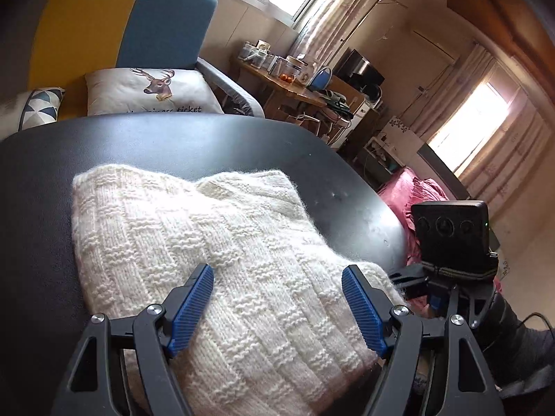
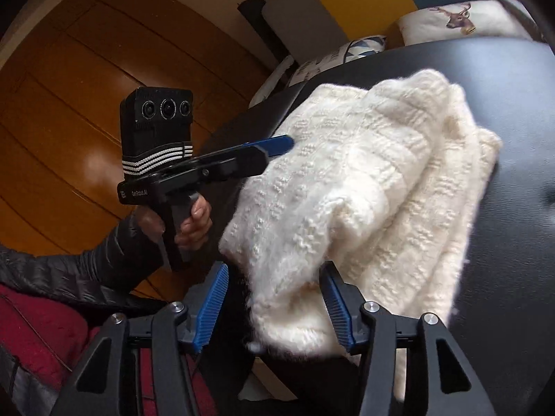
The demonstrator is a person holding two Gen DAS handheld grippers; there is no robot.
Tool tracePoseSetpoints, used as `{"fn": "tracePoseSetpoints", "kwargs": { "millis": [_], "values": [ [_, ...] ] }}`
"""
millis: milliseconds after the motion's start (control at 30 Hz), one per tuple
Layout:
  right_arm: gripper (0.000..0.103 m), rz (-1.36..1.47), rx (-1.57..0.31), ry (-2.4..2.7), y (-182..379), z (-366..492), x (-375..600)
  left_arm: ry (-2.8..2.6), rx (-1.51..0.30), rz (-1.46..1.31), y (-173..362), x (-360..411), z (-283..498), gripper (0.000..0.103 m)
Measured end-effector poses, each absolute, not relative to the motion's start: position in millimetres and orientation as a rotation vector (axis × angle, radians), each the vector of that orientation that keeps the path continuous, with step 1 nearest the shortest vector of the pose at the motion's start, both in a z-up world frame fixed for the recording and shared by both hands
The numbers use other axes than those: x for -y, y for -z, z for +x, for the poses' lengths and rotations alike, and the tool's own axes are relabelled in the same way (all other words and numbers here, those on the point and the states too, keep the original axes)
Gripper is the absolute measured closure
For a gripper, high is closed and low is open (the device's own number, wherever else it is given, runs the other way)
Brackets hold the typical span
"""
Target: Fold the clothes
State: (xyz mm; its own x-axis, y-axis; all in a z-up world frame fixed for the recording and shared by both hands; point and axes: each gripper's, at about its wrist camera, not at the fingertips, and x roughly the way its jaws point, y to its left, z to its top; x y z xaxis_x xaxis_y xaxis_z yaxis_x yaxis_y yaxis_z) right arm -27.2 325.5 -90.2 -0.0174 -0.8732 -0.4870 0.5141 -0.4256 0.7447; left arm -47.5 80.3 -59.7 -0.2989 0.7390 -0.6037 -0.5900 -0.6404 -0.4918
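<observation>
A cream knitted sweater (image 1: 222, 260) lies folded in thick layers on the black table (image 1: 173, 142). My left gripper (image 1: 277, 277) hovers open just over its near part, a blue pad on each side and nothing pinched. The right wrist view shows the sweater (image 2: 364, 190) with one corner hanging past the table edge. That corner sits between the spread fingers of my open right gripper (image 2: 274, 274). The left gripper (image 2: 286, 144) appears there side-on, its tip at the sweater's left edge, held by a hand (image 2: 194, 225).
Behind the table stands a yellow and blue sofa (image 1: 121, 24) with a deer cushion (image 1: 152, 92). Pink cloth (image 1: 406, 187) lies off the table's right edge. A cluttered wooden desk (image 1: 295, 83) is further back. The wood floor (image 2: 69, 86) lies below the table's left side.
</observation>
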Motion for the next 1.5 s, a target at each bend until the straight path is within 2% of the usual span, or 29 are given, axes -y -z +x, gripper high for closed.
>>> {"fn": "tracePoseSetpoints", "kwargs": {
  "millis": [100,167,200,233,267,533,600,667,767,1000,1133,1167,1200,1233,1267,1300,1367,1500],
  "values": [
    [0.049,1.157,0.516,1.542,103,-30,-316,-1.988,0.222,-1.077,61,-94,-54,0.026],
    [0.053,1.223,0.500,1.509,118,-28,-320,-1.967,0.210,-1.086,65,-104,-57,0.020],
    [0.061,1.288,0.486,1.510,131,-26,-324,-1.963,0.190,-1.085,67,-109,-56,0.019],
    [0.094,1.352,0.472,1.511,143,-23,-329,-1.956,0.174,-1.080,68,-113,-54,0.018],
    [0.095,1.387,0.484,1.502,152,-20,-334,-1.948,0.158,-1.075,70,-118,-52,0.018],
    [0.096,1.354,0.473,1.552,145,30,-328,-1.926,0.034,-1.007,78,-141,-30,0.018],
    [0.092,1.322,0.507,1.603,138,39,-336,-1.937,0.052,-0.998,74,-137,-25,0.018],
    [0.073,1.302,0.596,1.656,128,44,-354,-1.942,0.107,-1.001,68,-129,-22,0.018],
    [0.061,1.236,0.732,1.773,113,46,-383,-1.954,0.178,-0.998,61,-114,-12,0.018],
    [0.059,1.217,0.921,1.917,105,6,-391,-1.926,0.049,-0.953,50,-124,41,0.018],
    [0.059,1.284,0.893,1.919,106,-22,-369,-1.914,-0.072,-0.966,55,-158,58,0.017],
    [0.062,1.301,0.844,1.934,104,-27,-361,-1.918,-0.070,-0.972,56,-160,57,0.018],
    [0.065,1.316,0.754,1.965,100,-30,-352,-1.923,-0.068,-0.978,58,-162,56,0.020],
    [0.069,1.322,0.670,1.996,93,-31,-346,-1.927,-0.065,-0.985,59,-164,55,0.040],
    [0.075,1.318,0.592,2.031,84,-31,-343,-1.931,-0.063,-0.991,61,-166,53,0.076],
    [0.078,1.313,0.513,2.063,75,-31,-339,-1.935,-0.060,-0.997,62,-169,52,0.089],
    [0.083,1.290,0.368,2.122,57,-30,-336,-1.944,-0.055,-1.010,65,-173,50,0.092],
    [0.084,1.226,0.220,2.243,38,-29,-355,-1.906,0.007,-1.005,66,-179,45,0.092]
  ]
}}
